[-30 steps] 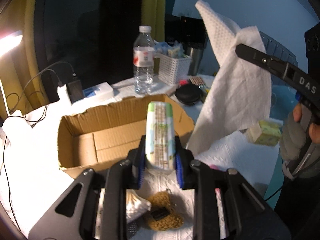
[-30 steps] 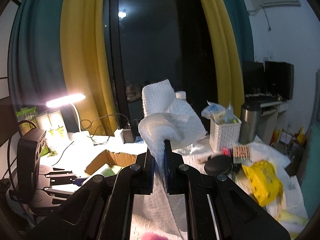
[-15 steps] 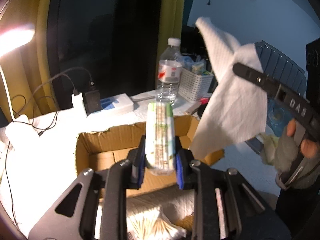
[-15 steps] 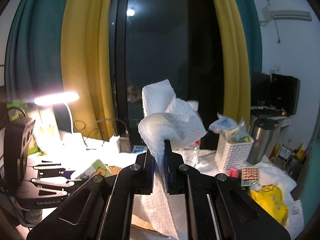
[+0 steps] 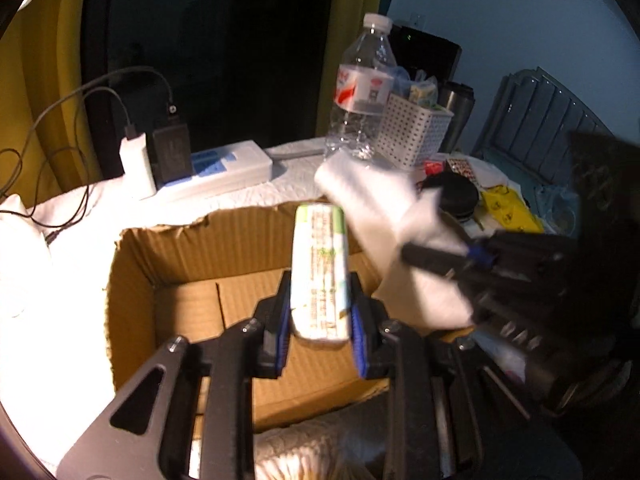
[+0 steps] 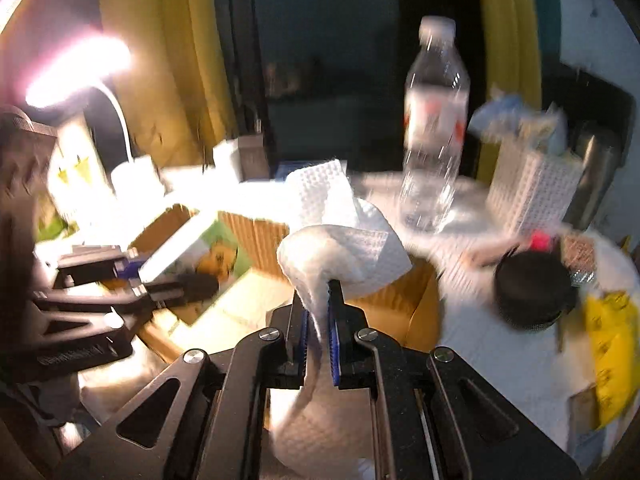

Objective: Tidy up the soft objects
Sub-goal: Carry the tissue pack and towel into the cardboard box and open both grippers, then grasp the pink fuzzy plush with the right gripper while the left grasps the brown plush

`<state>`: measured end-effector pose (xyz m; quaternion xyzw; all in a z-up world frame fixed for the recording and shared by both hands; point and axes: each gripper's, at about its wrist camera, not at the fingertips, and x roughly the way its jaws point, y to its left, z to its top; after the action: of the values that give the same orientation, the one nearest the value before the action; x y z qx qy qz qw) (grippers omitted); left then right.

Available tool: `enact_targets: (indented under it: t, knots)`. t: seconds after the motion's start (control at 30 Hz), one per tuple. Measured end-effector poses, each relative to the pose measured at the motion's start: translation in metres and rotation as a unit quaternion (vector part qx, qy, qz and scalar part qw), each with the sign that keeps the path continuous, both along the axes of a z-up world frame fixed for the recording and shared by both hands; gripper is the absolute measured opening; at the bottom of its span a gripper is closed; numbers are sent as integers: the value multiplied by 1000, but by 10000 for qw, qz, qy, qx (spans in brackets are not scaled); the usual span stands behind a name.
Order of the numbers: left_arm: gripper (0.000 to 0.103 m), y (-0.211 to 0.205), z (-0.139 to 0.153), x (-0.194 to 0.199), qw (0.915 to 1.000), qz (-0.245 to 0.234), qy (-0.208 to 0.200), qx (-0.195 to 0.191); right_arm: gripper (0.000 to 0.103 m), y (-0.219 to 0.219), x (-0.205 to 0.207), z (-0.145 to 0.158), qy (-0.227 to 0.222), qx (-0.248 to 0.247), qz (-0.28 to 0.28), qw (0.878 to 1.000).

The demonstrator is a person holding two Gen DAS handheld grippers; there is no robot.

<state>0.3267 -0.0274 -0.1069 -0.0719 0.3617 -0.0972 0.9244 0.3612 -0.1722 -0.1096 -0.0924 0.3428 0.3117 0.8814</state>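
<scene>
My left gripper [image 5: 319,312] is shut on a green-and-white tissue pack [image 5: 320,268], held over the open cardboard box [image 5: 168,264]. In the right wrist view the same pack [image 6: 196,252] shows at the left, above the box [image 6: 256,228]. A white paper towel [image 6: 340,240] sticks up from my right gripper [image 6: 317,312], which is shut on it, and hangs below the jaws. From the left wrist view the towel [image 5: 384,216] sits over the box's right edge, with the right gripper [image 5: 448,260] coming in from the right.
A water bottle [image 5: 362,92], a white perforated basket [image 5: 416,136] and a power strip with chargers [image 5: 224,168] stand behind the box. A black round case [image 6: 532,288] and a yellow bag [image 6: 612,344] lie at the right. A lit desk lamp [image 6: 76,68] glares at the left.
Both grippers came down and forward towards the box. The towel dropped from high on the right to the box's right edge. The pack now hangs over the box's inside.
</scene>
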Motion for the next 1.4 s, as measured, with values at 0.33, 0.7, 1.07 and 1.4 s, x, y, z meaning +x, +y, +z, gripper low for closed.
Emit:
enact_targets:
  t: [0.33, 0.7, 1.07, 1.4]
  knots:
    - [54, 1, -2, 3, 9998, 135, 168, 33, 32, 9, 6, -17, 573, -354, 113, 9977]
    - [70, 1, 28, -27, 9995, 214, -191, 99, 51, -27, -23, 28, 66, -111, -303, 9995]
    - [70, -15, 34, -68, 9996, 88, -245, 138, 51, -64, -64, 40, -57, 8, -545, 9985]
    - [70, -26, 15, -101, 9999, 11, -48, 133, 51, -81, -97, 19, 180, 68, -663, 9976]
